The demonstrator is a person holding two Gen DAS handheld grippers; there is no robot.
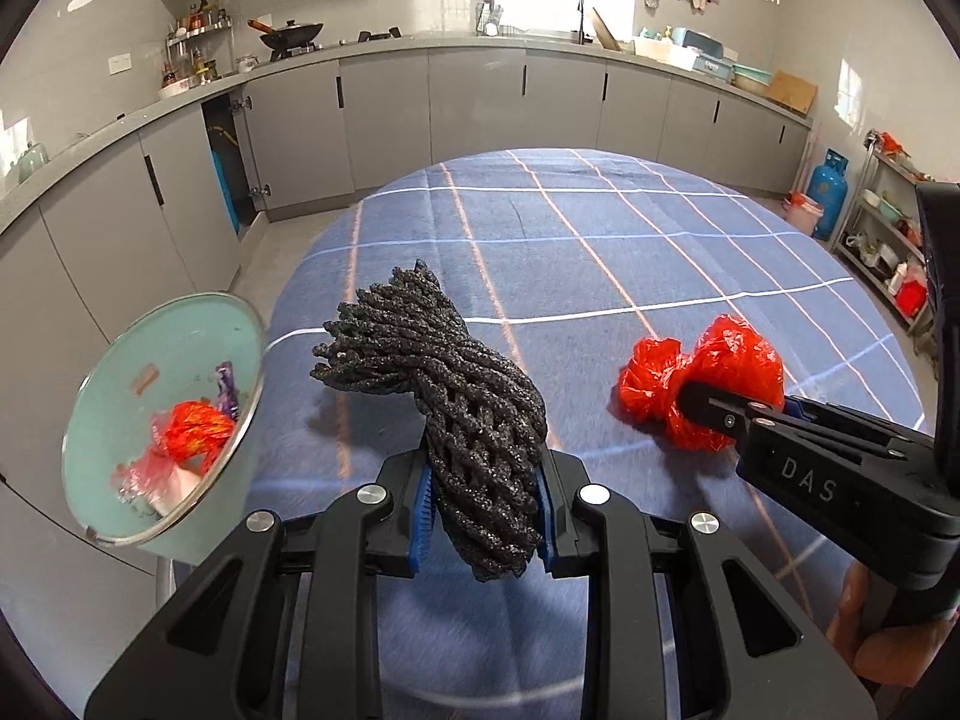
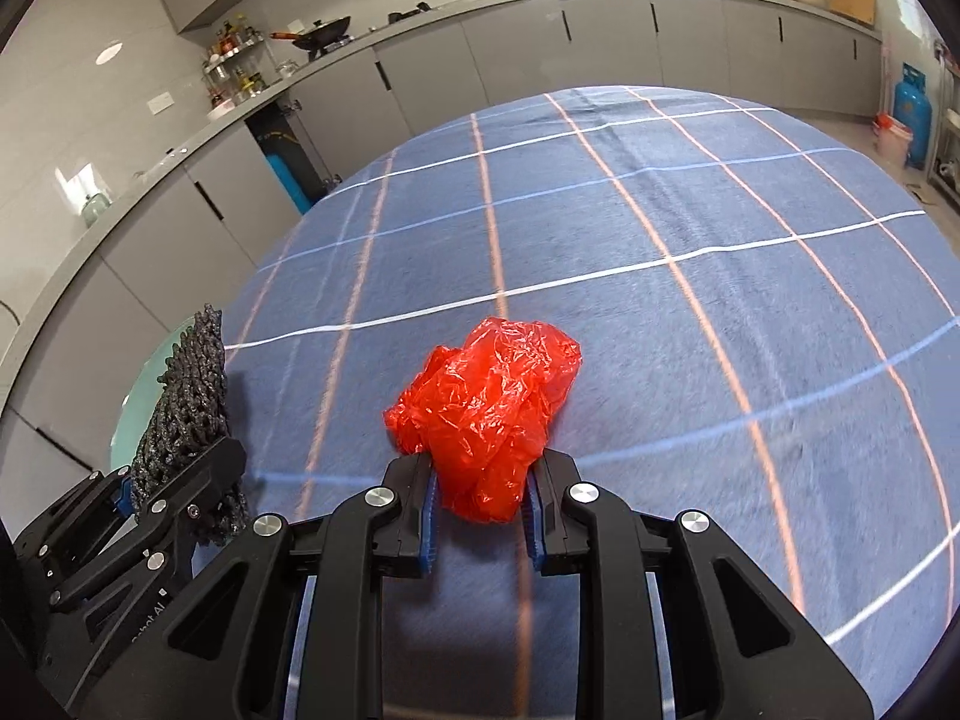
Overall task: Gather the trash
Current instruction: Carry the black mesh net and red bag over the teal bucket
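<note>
My left gripper [image 1: 483, 516] is shut on a dark grey foam net sleeve [image 1: 444, 396], held above the blue checked tablecloth [image 1: 600, 252]. The sleeve's far end sticks up and away from the jaws. My right gripper [image 2: 480, 516] is shut on a crumpled red plastic bag [image 2: 489, 396], also lifted over the cloth. In the left wrist view the right gripper [image 1: 708, 408] with its red bag [image 1: 702, 378] shows at the right. In the right wrist view the left gripper [image 2: 174, 498] and the net sleeve [image 2: 186, 408] show at the left edge.
A pale green bin [image 1: 120, 516] stands off the table's left edge, holding red plastic, a purple wrapper and other scraps. Grey kitchen cabinets [image 1: 480, 102] run behind the table. A blue gas cylinder [image 1: 829, 192] and a metal shelf rack [image 1: 888, 228] stand at the right.
</note>
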